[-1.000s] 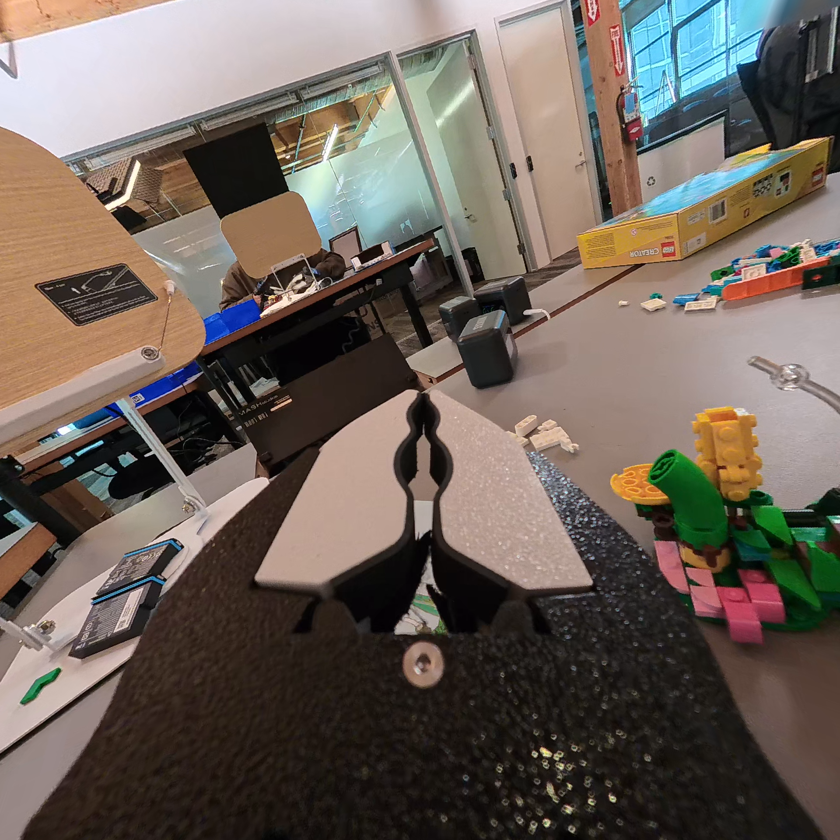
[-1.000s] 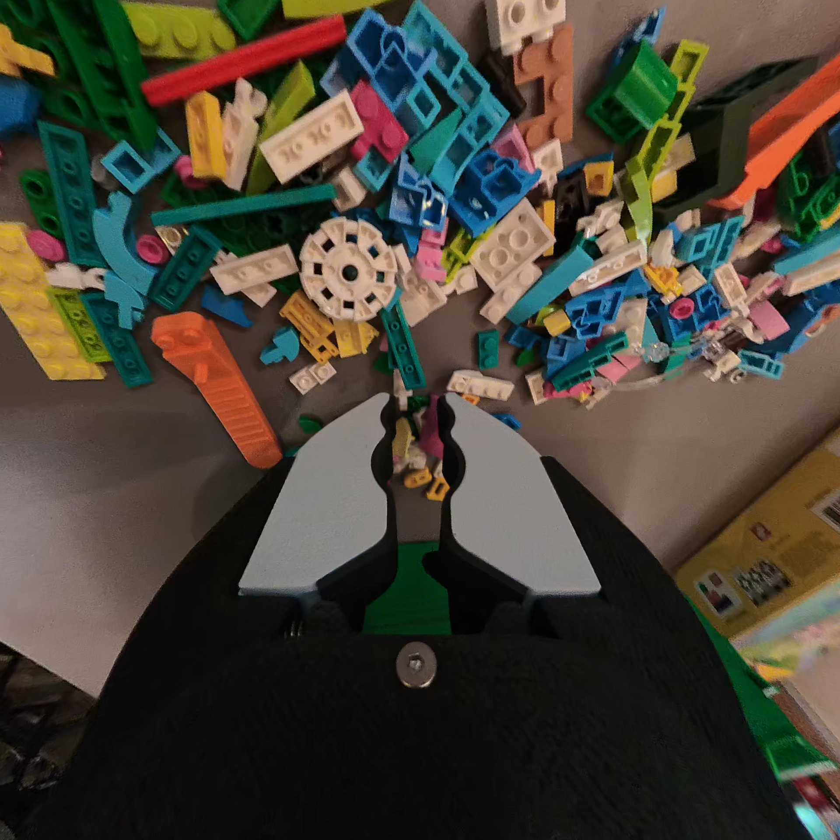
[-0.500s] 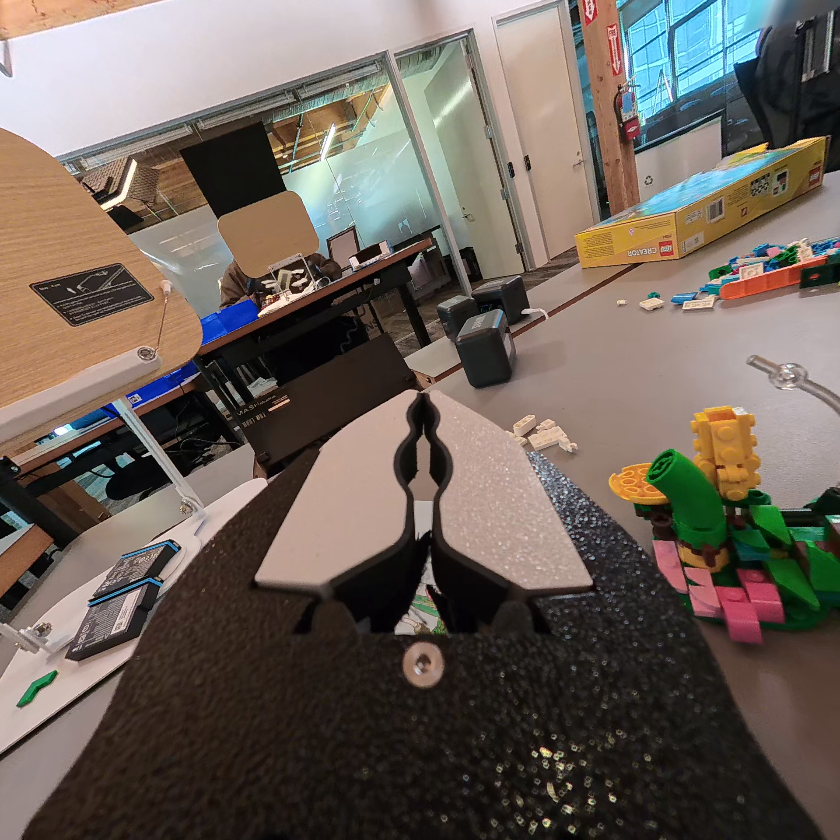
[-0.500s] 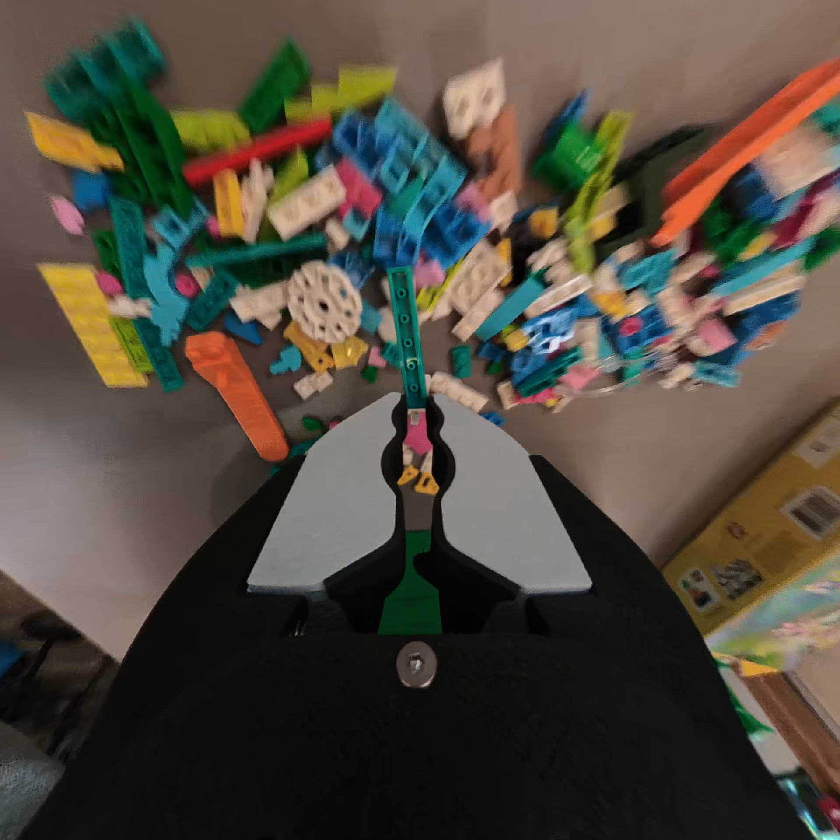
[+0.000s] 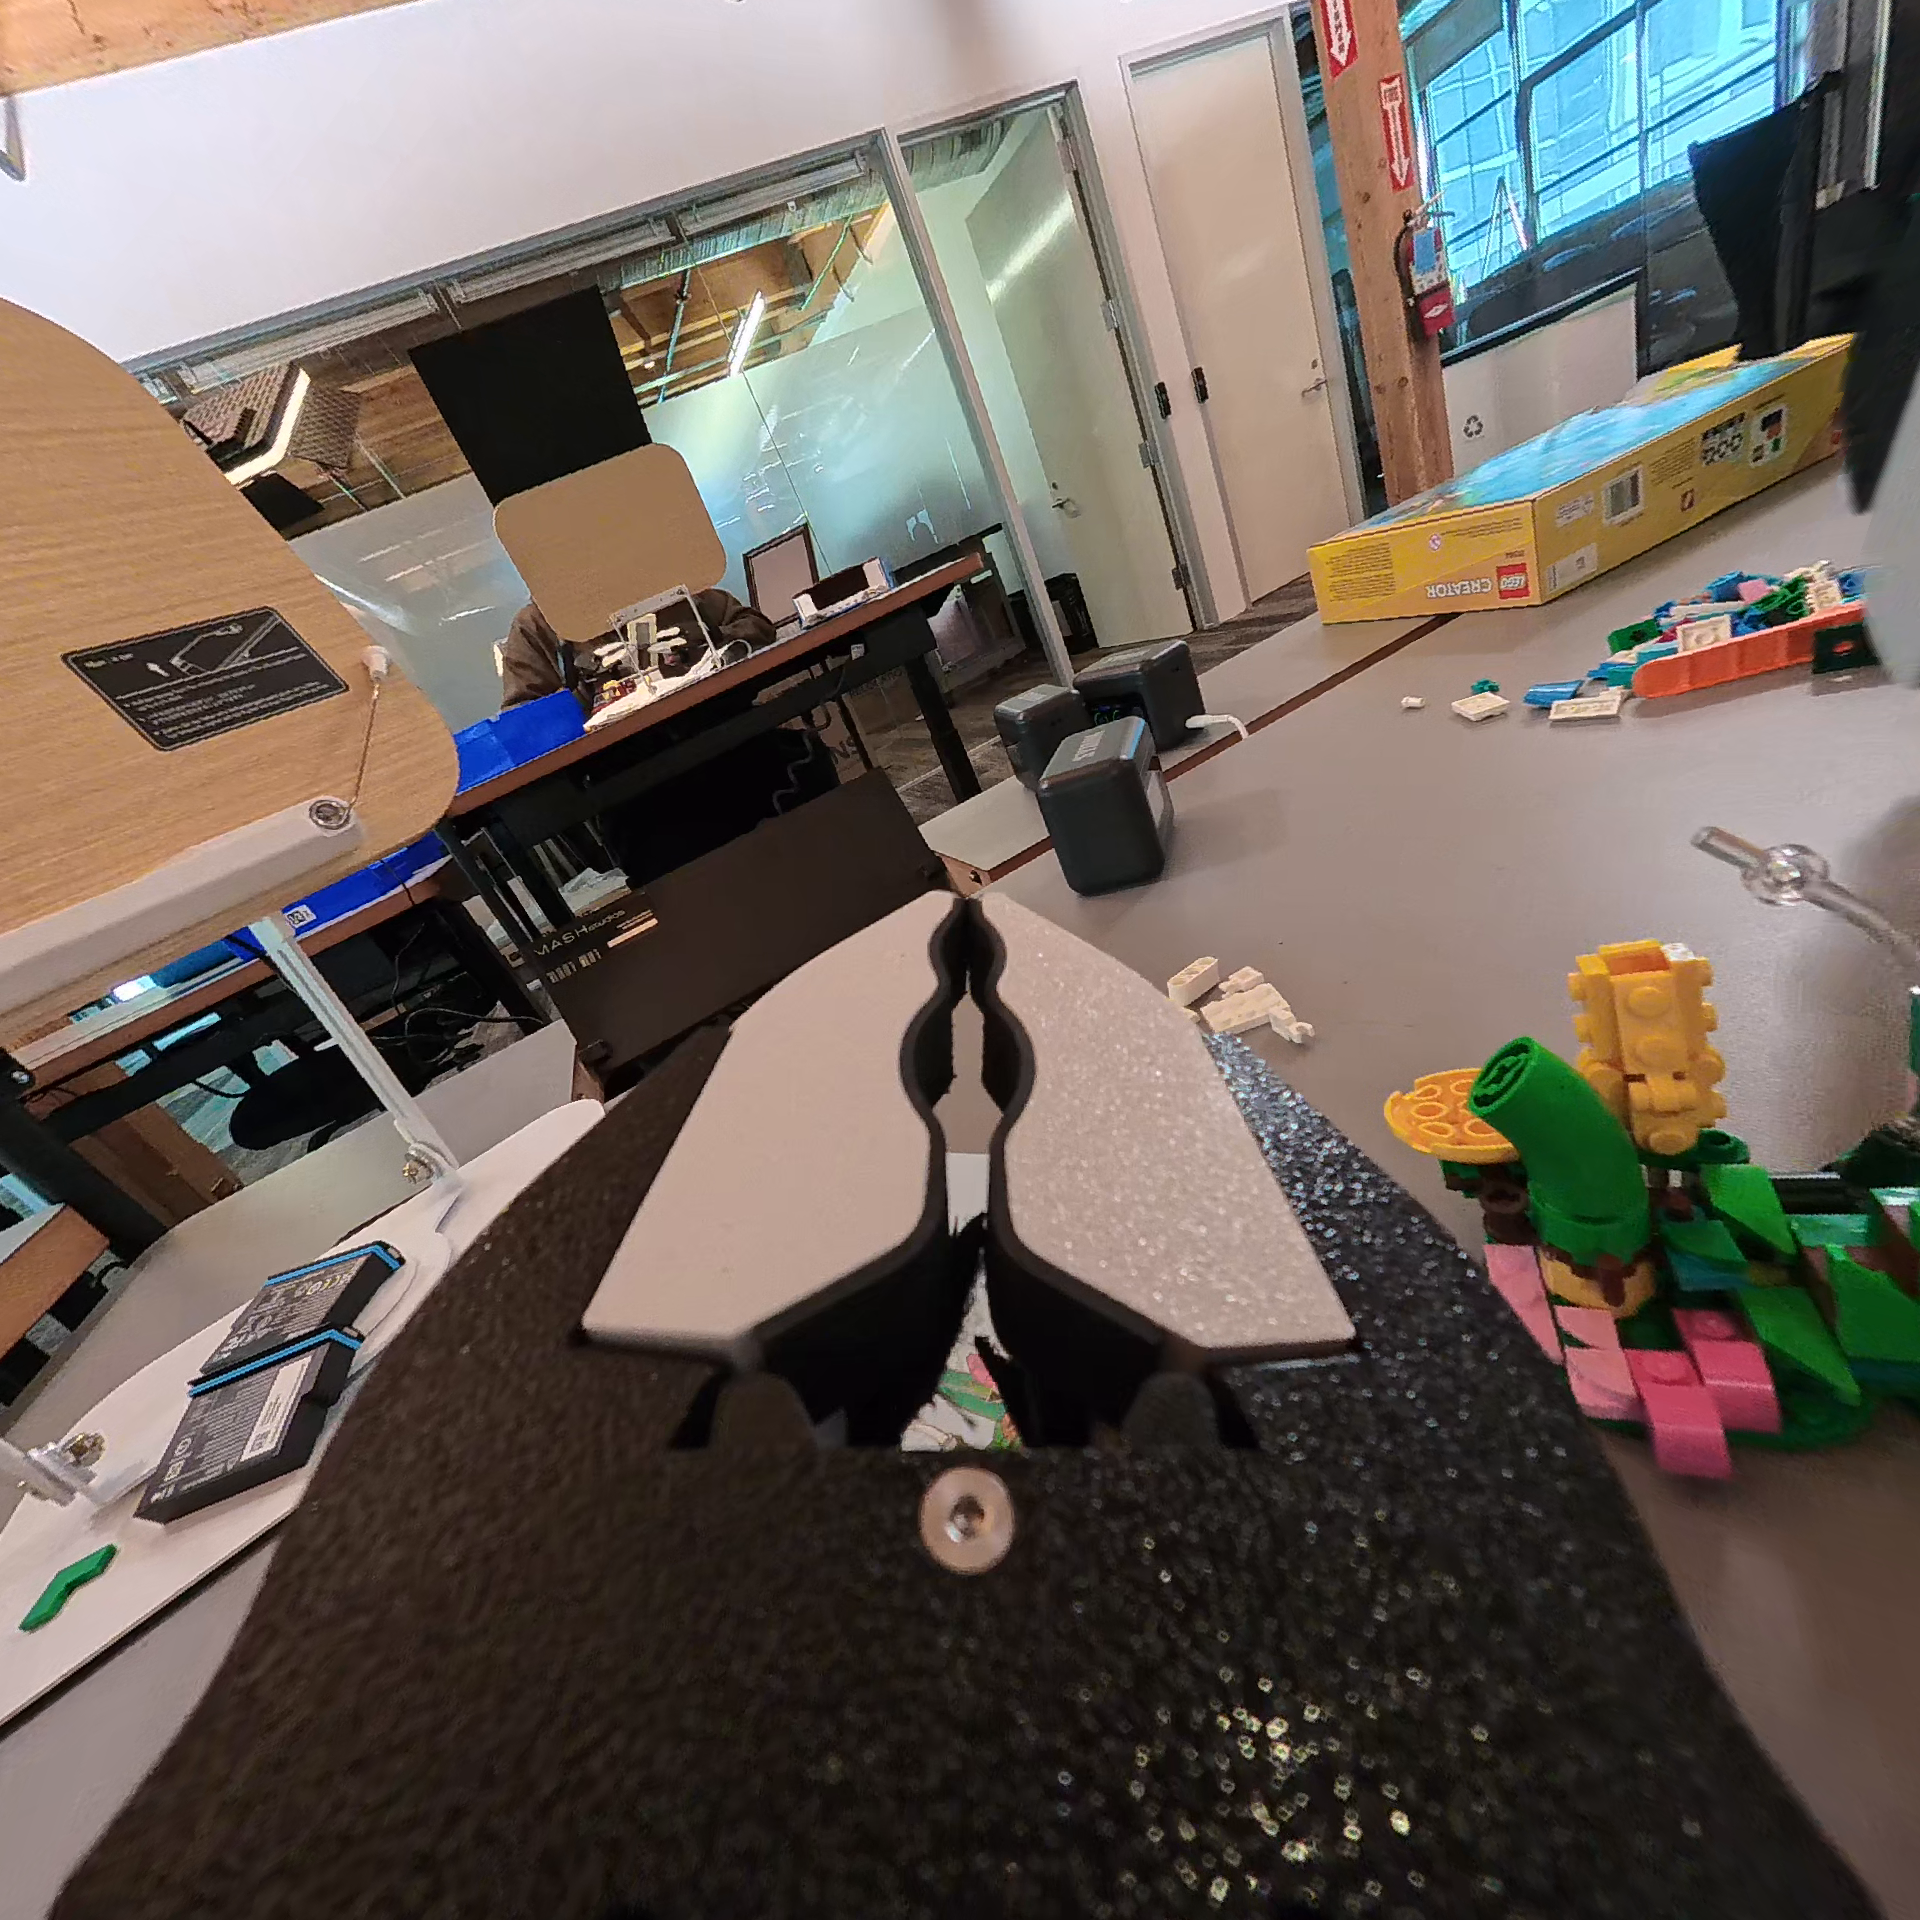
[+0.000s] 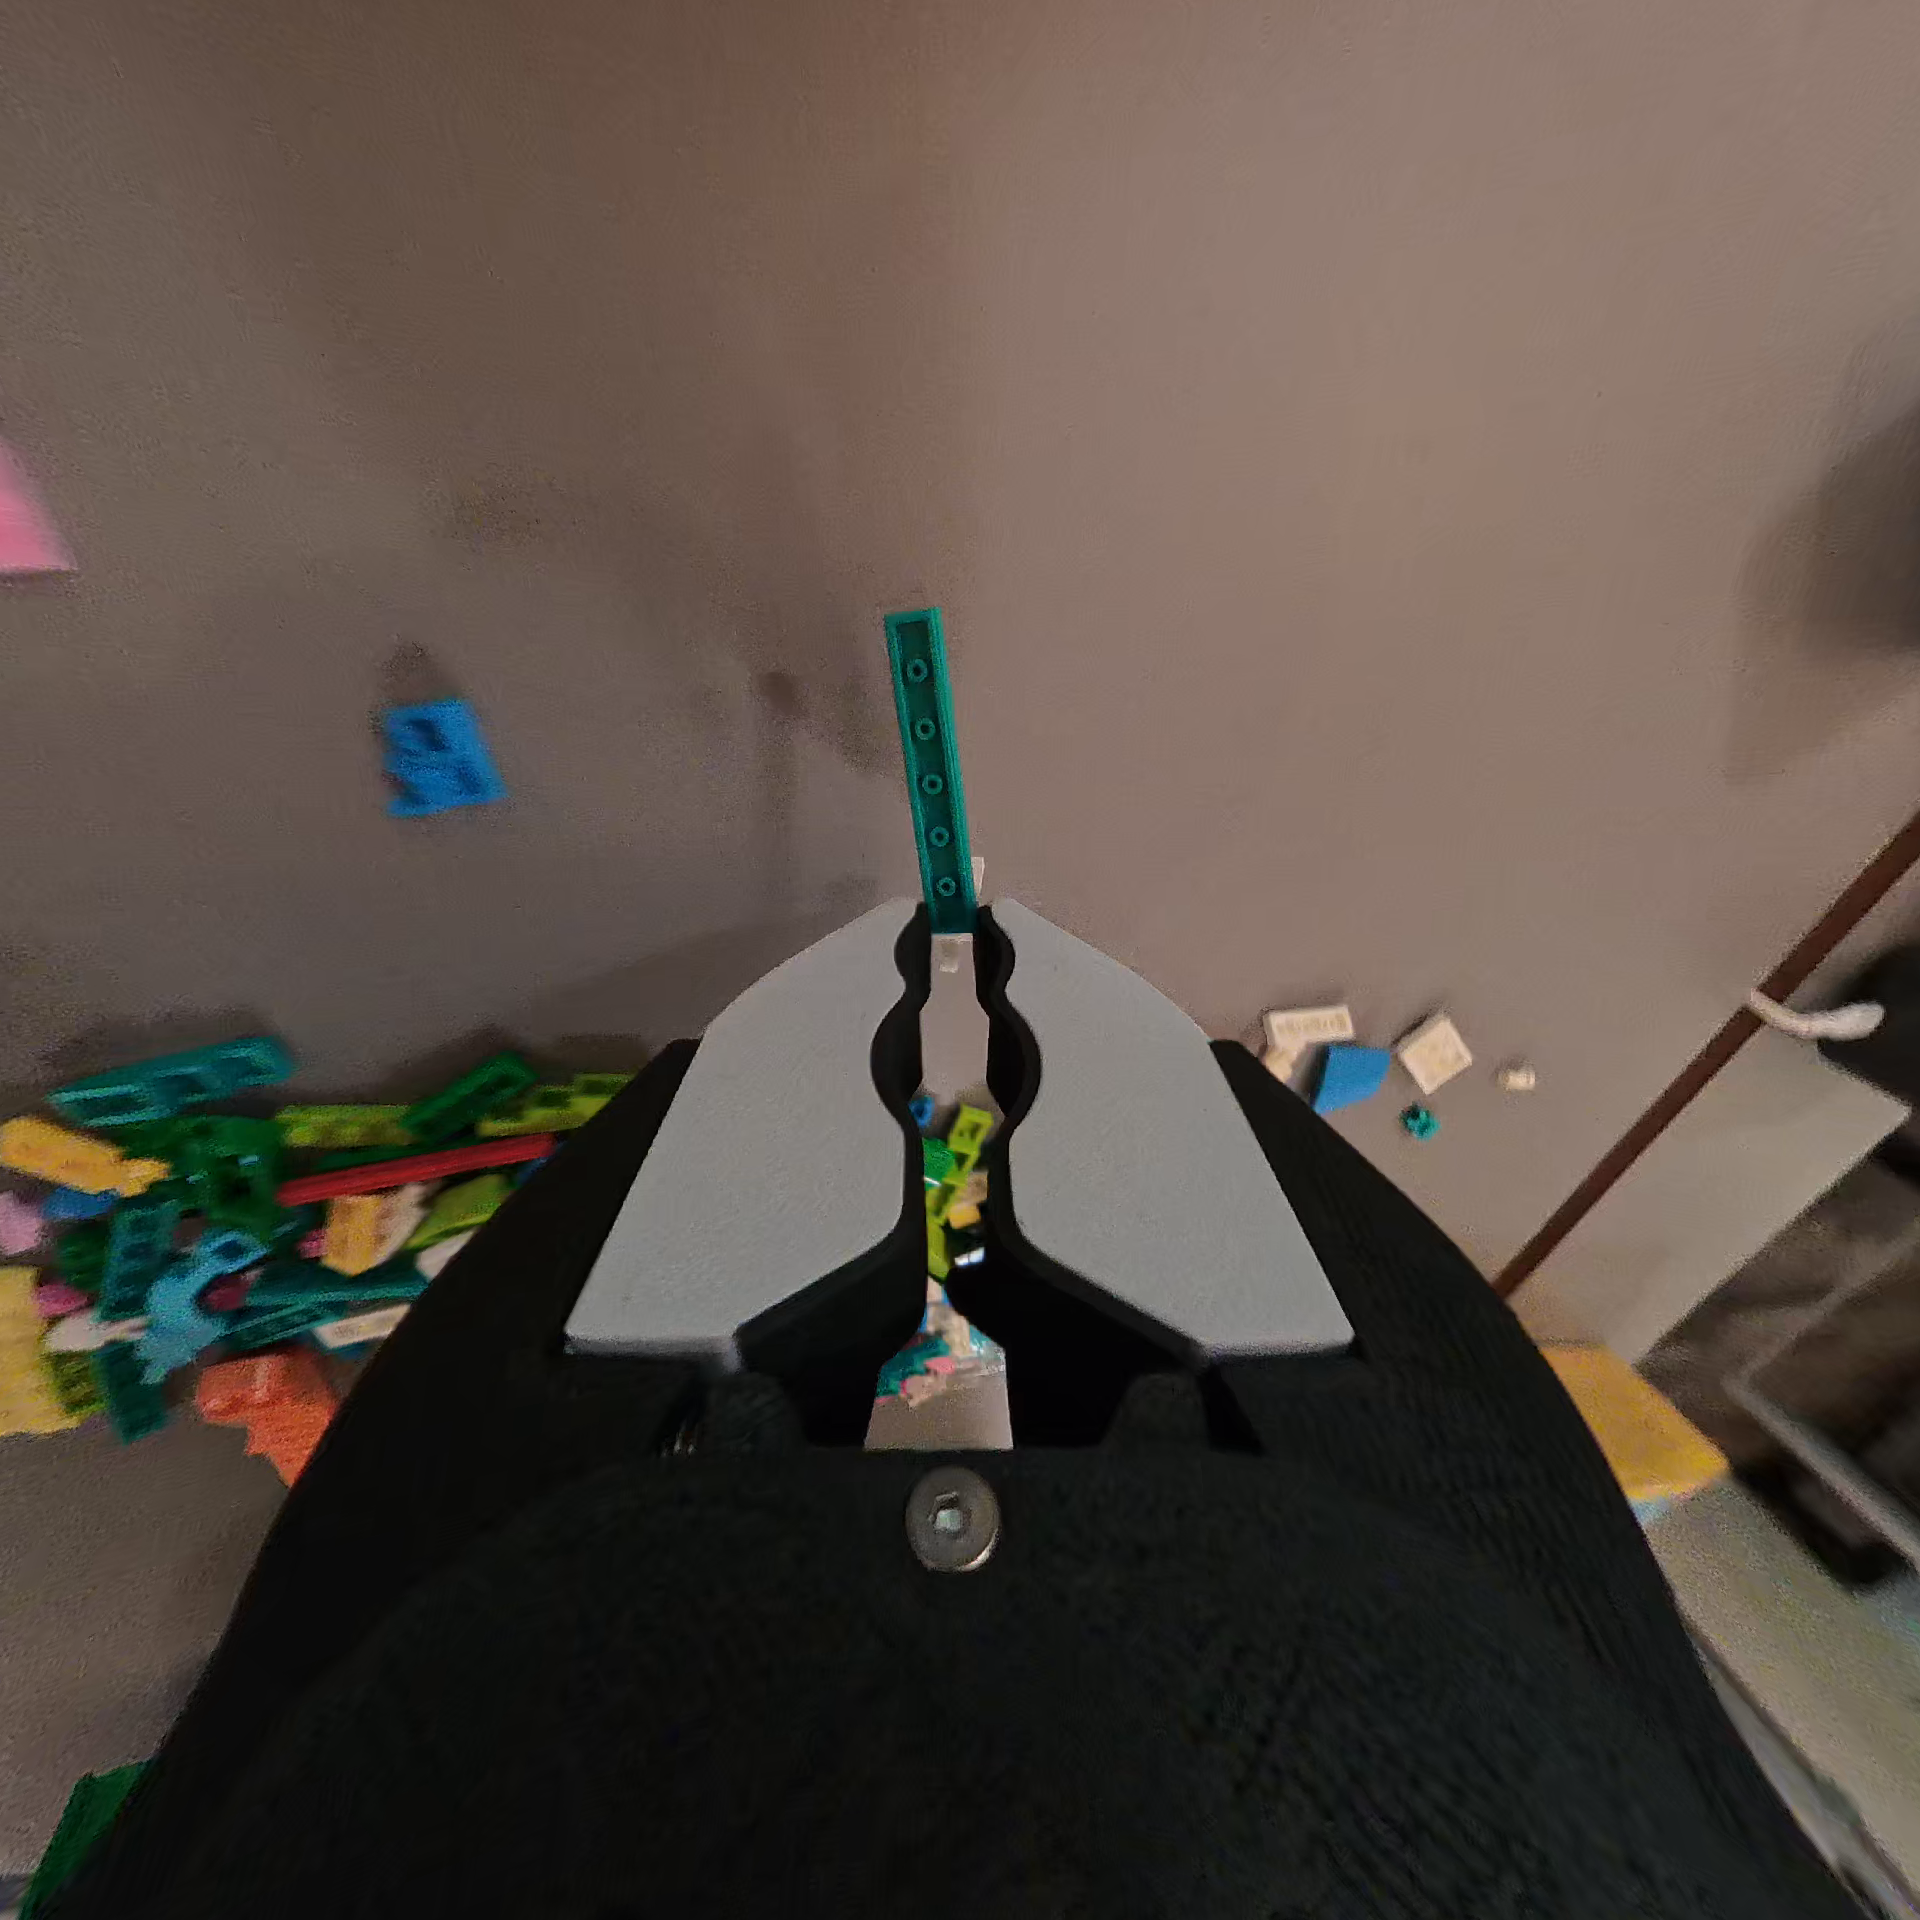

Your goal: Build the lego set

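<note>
Beyond the fingers (image 5: 831,1143), a glass-walled office (image 5: 790,436), white door (image 5: 1236,343), timber post (image 5: 1371,260) and daylit windows (image 5: 1538,135) border the grey worktop (image 5: 1455,831).

1. Premises: open-plan office or workspace, by the left wrist view.
2. Glass-walled meeting room (image 5: 790,416) with metal framing at 12 o'clock; white door (image 5: 1236,332) at 1 o'clock.
3. Timber post (image 5: 1382,260) at 1 o'clock carries a red fire extinguisher (image 5: 1425,272); large windows (image 5: 1621,114) beyond it.
4. A person sits at a dark desk (image 5: 748,675) at 11 o'clock, with blue bins (image 5: 520,732) alongside.
5. Grey worktable (image 5: 1455,852) bears a yellow toy box (image 5: 1579,520), loose bricks (image 5: 1725,644) and dark power units (image 5: 1103,816).
</note>
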